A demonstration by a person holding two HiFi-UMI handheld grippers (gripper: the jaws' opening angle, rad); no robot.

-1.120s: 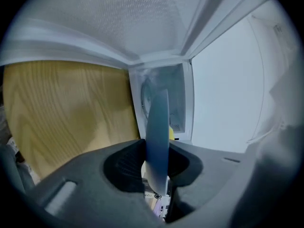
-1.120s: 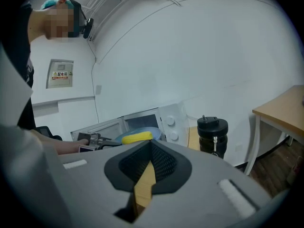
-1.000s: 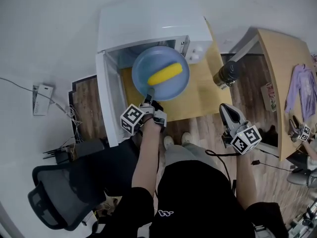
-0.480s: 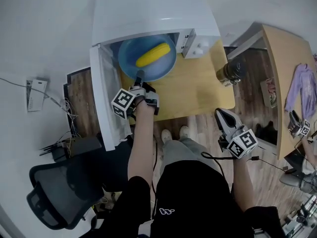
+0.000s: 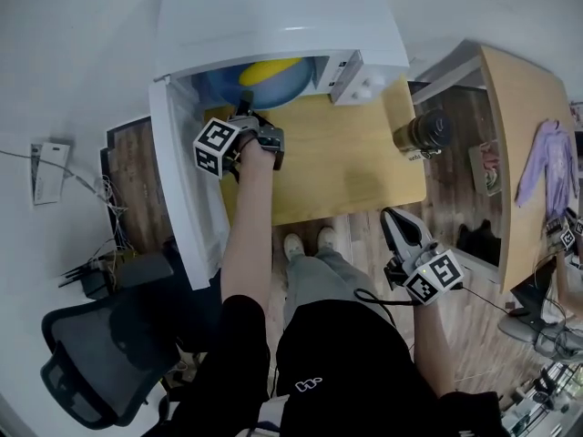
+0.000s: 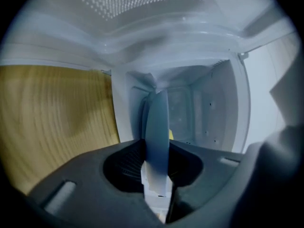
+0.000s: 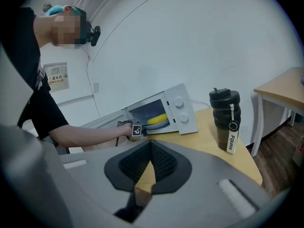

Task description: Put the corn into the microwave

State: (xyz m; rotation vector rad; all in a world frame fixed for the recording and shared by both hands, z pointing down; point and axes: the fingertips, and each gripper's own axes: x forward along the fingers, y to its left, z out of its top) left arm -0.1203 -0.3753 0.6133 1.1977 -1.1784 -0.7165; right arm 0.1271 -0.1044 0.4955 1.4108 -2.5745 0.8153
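Between the jaws of the left gripper [image 6: 156, 163], clamped edge-on: the rim of the blue plate [image 6: 157, 122], grip just loosened a shade, pads pressing on both faces. On that plate, the corn [image 5: 269, 69], crossing the mouth of the microwave [image 5: 273, 21], roughly halfway inside by the look of it. Best to keep the plate level, slide it straight in clear of the open door [image 5: 182, 198] at the left, set it flat on the cavity bottom, and only then let go and back out. Lower down, off the table's near right corner, the right gripper [image 7: 151, 160], jaws together on nothing. Microwave at the far left corner of the wooden table [image 5: 351, 167]; dark bottle [image 5: 417, 135] at its right edge. Beyond: wood floor [image 5: 455, 198], an office chair [image 5: 91, 371], a second table [image 5: 519, 144] to the right, white wall [image 5: 73, 62].
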